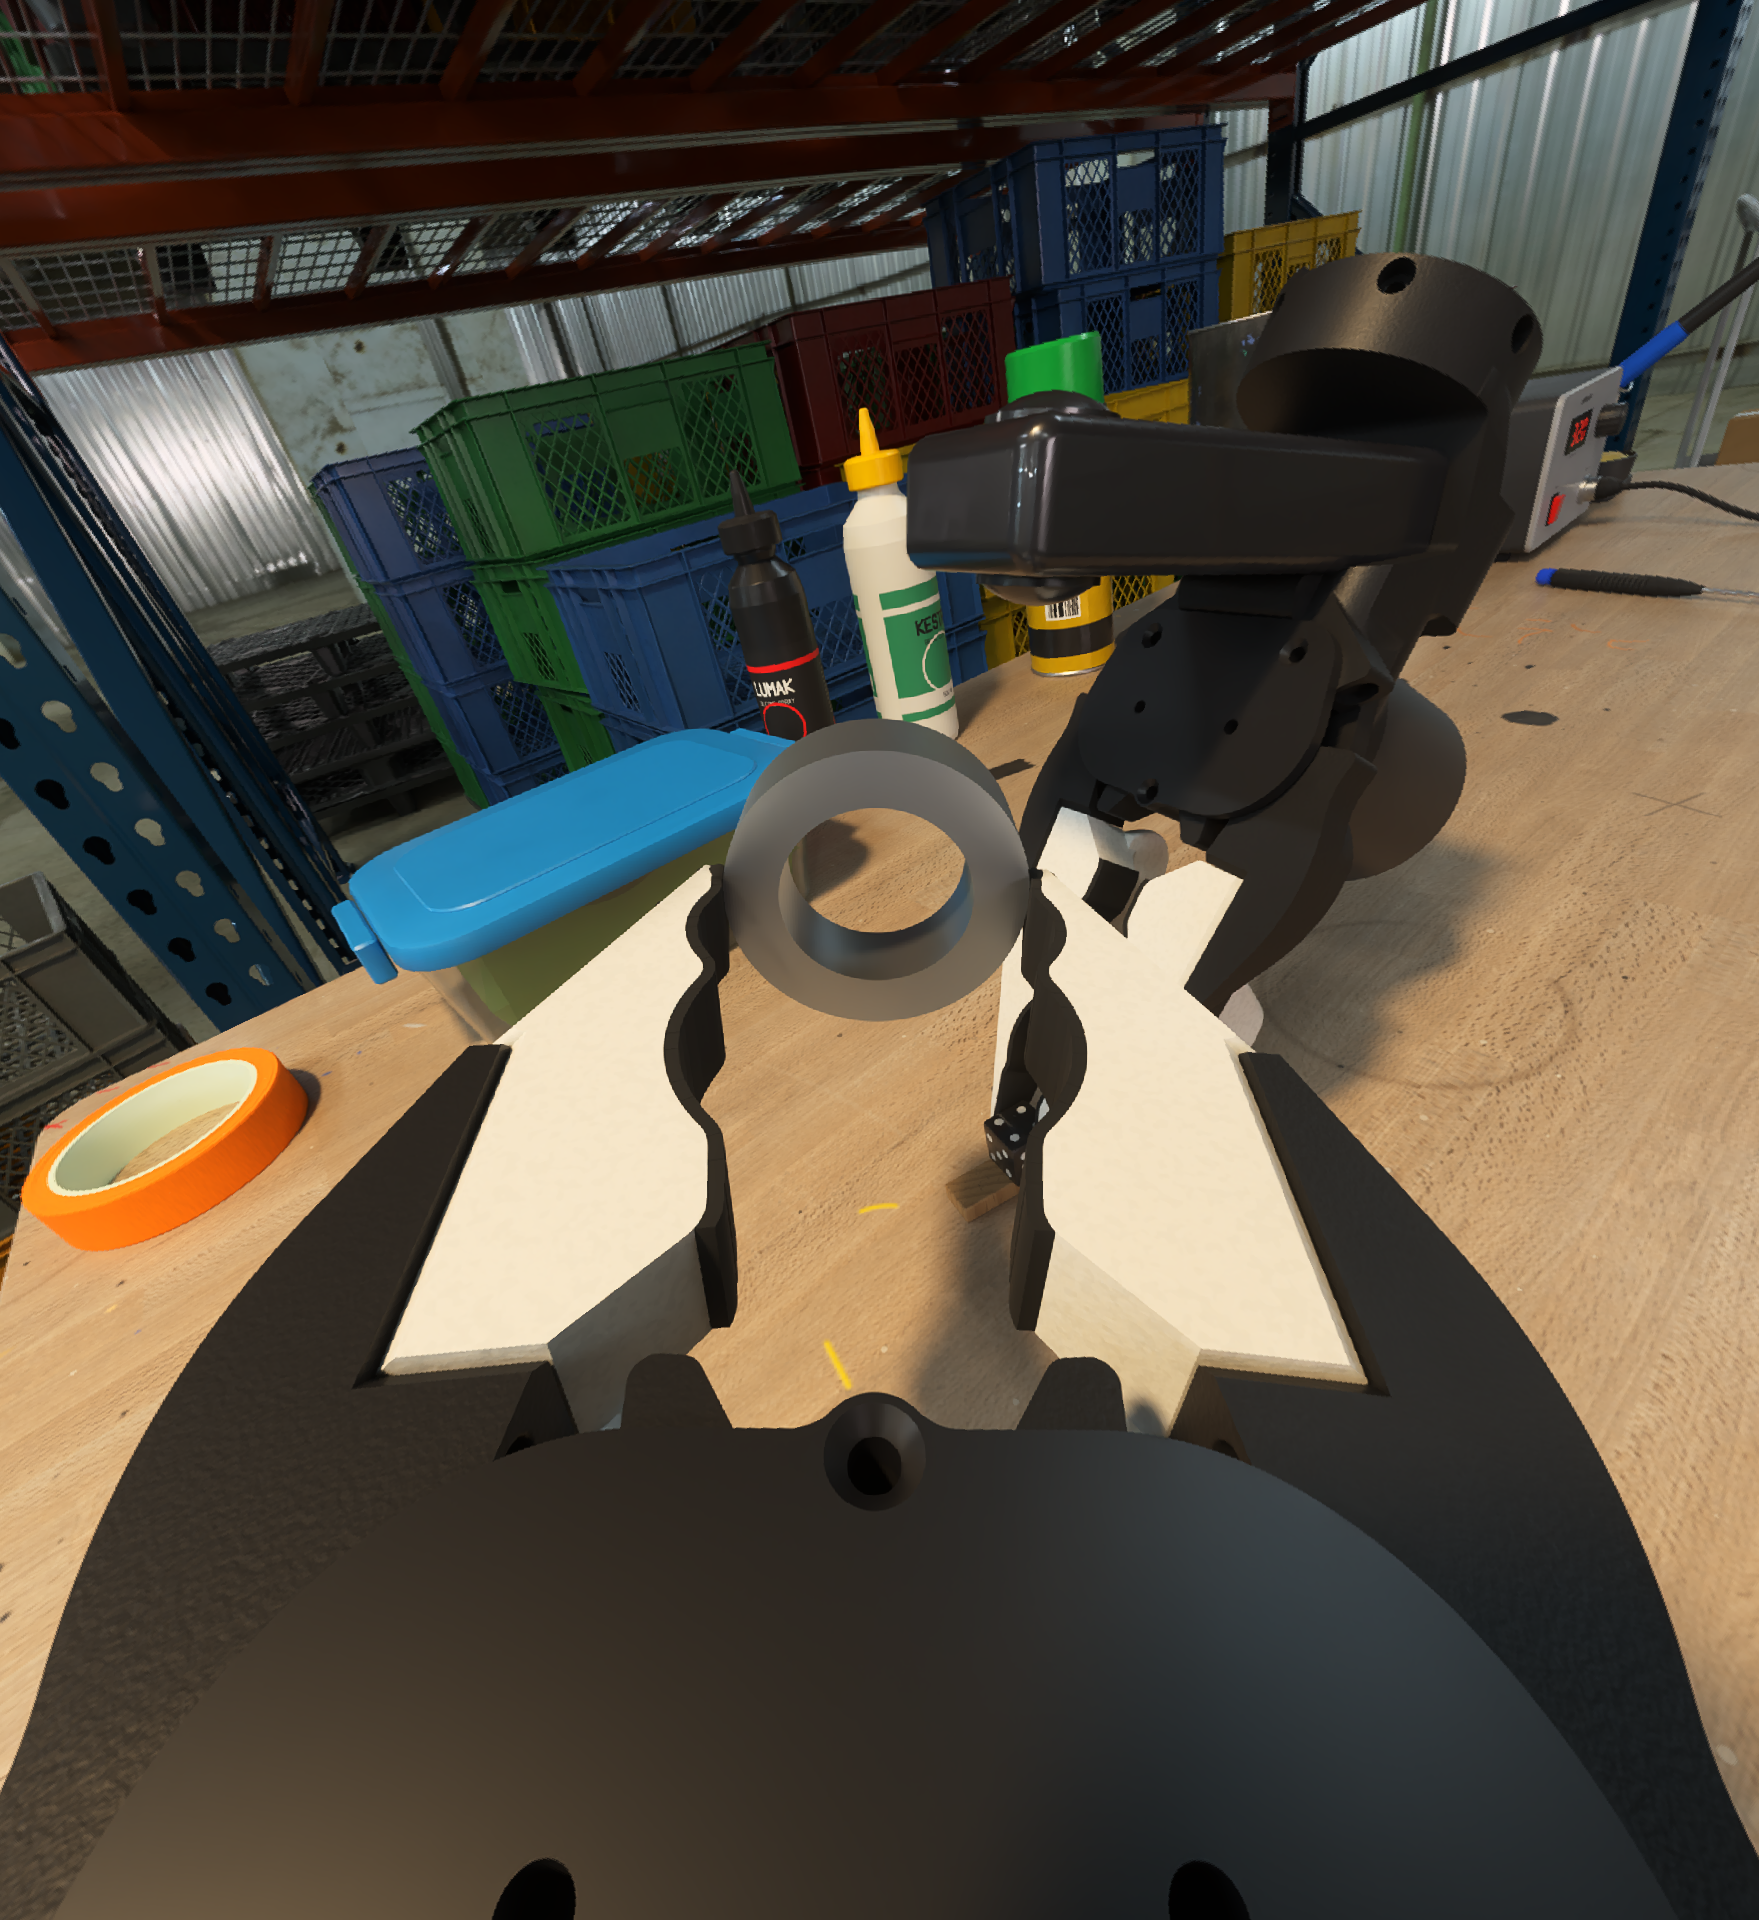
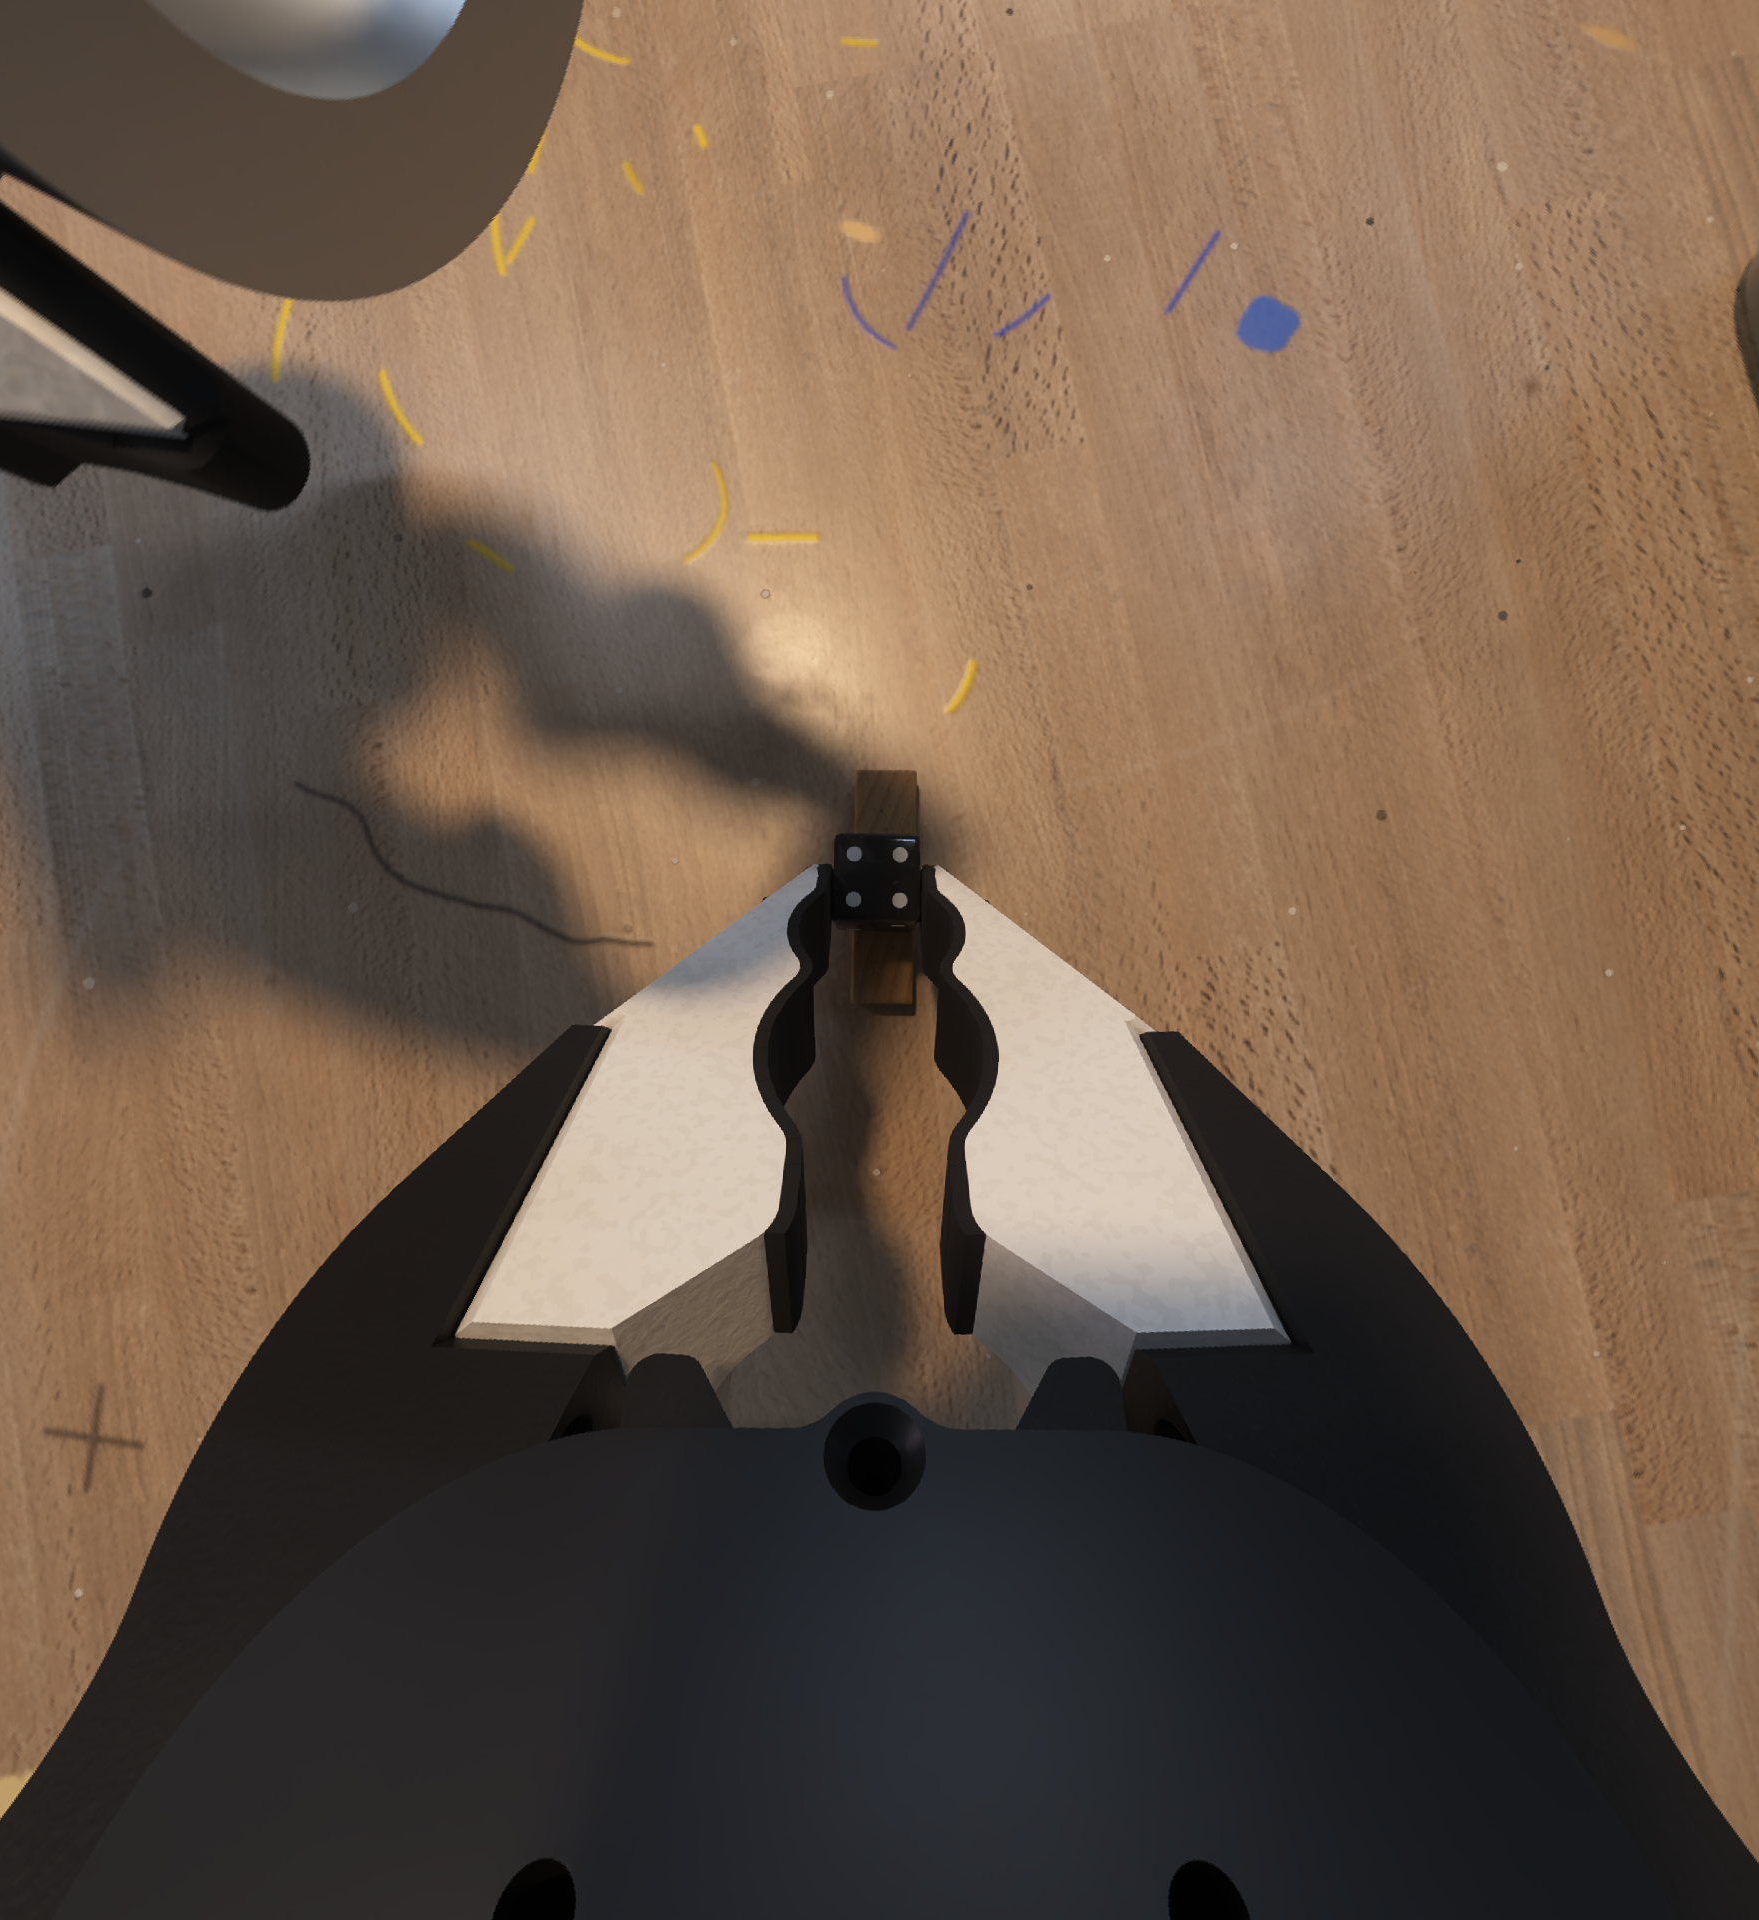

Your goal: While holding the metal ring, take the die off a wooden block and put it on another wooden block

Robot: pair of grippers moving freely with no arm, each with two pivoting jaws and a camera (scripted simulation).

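In the left wrist view my left gripper point(image 1: 875, 883) is shut on a grey metal ring point(image 1: 875, 982) and holds it at the fingertips above the wooden table point(image 1: 1477, 1039). The ring also shows at the top left of the right wrist view point(image 2: 231, 208). My right gripper point(image 2: 876, 883) points down, its fingertips closed against both sides of a black die point(image 2: 876, 878) with white pips. The die is right over a small wooden block point(image 2: 885, 800); I cannot tell whether they touch. In the left wrist view the die point(image 1: 1010, 1138) and block point(image 1: 979, 1200) show below the right gripper's body point(image 1: 1218, 707).
An orange tape roll point(image 1: 163, 1143) lies near the table's left edge. A blue-lidded box point(image 1: 563, 842), a black bottle point(image 1: 776, 634) and a white bottle point(image 1: 890, 603) stand behind the ring. A soldering station point(image 1: 1571, 457) and a screwdriver point(image 1: 1623, 584) are at the far right.
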